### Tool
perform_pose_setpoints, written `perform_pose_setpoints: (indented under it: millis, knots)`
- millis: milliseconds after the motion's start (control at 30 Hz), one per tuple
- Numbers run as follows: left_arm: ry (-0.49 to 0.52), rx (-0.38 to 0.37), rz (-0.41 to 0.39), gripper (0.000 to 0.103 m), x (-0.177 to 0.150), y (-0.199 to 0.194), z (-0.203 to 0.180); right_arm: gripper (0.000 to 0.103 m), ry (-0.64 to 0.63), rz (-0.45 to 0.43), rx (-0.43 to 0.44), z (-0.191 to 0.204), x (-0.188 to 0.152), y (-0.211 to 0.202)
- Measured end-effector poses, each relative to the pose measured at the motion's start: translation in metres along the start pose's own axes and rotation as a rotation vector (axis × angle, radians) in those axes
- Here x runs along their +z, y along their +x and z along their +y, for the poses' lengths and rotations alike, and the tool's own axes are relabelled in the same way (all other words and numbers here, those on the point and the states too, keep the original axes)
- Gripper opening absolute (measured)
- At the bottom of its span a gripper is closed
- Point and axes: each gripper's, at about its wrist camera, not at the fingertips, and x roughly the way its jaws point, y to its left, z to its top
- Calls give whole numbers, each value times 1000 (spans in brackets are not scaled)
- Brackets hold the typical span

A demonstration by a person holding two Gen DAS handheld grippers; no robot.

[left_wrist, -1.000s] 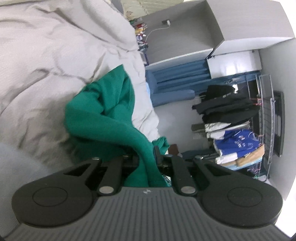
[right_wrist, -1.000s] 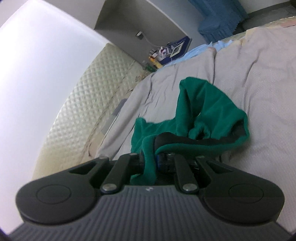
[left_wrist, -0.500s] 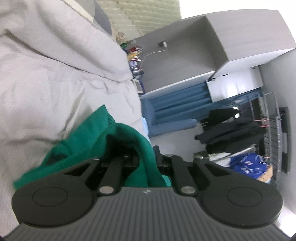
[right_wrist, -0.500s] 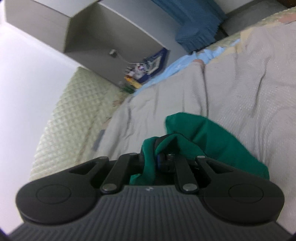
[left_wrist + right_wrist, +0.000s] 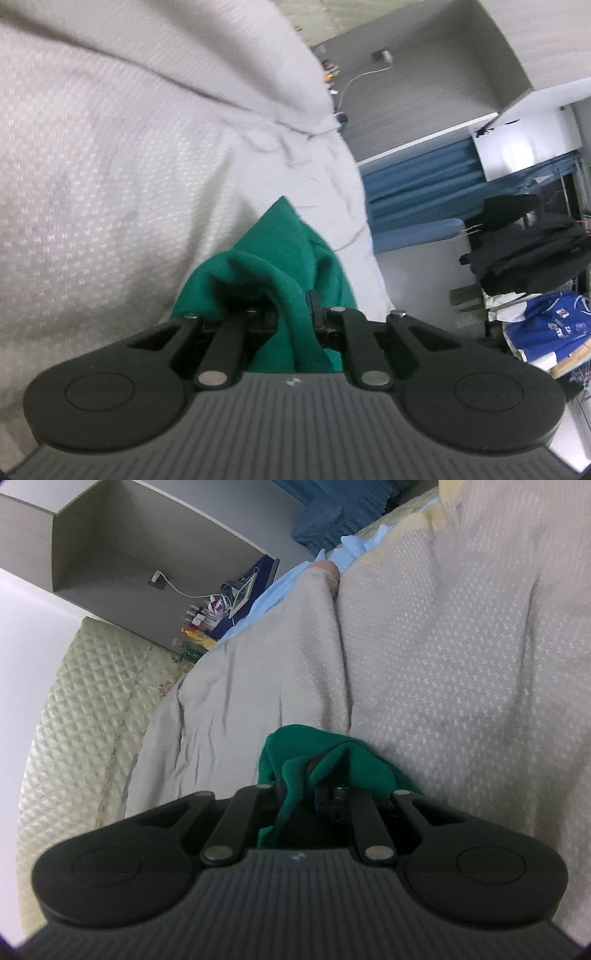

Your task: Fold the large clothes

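The green garment point(image 5: 291, 266) was a thick, fleecy piece, deep emerald, bunched into soft folds and lying against the pale dotted bedspread point(image 5: 110, 166). On the left wrist view a pointed fold stood up at its far end, with the cloth humped and draped over itself closer in. On the right wrist view the same green point(image 5: 332, 760) was crumpled into a small rumpled mound, its edges curled inward.

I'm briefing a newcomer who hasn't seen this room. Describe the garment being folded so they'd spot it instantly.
Start at the bed, covered by a pale grey textured bedspread. Bunched on it, pinched in both the left gripper and the right gripper, is the green garment. It is the only deep green cloth on the pale bedding.
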Motion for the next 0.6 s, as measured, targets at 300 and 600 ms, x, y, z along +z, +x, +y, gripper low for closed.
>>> perform_pose_setpoints:
  millis: [300, 600]
  knots:
    - [105, -52, 13, 55, 0, -5, -22, 36, 34, -45, 9, 13, -7, -30]
    - [325, -105, -84, 81, -32, -76, -64, 77, -84, -238, 32, 77, -50, -111]
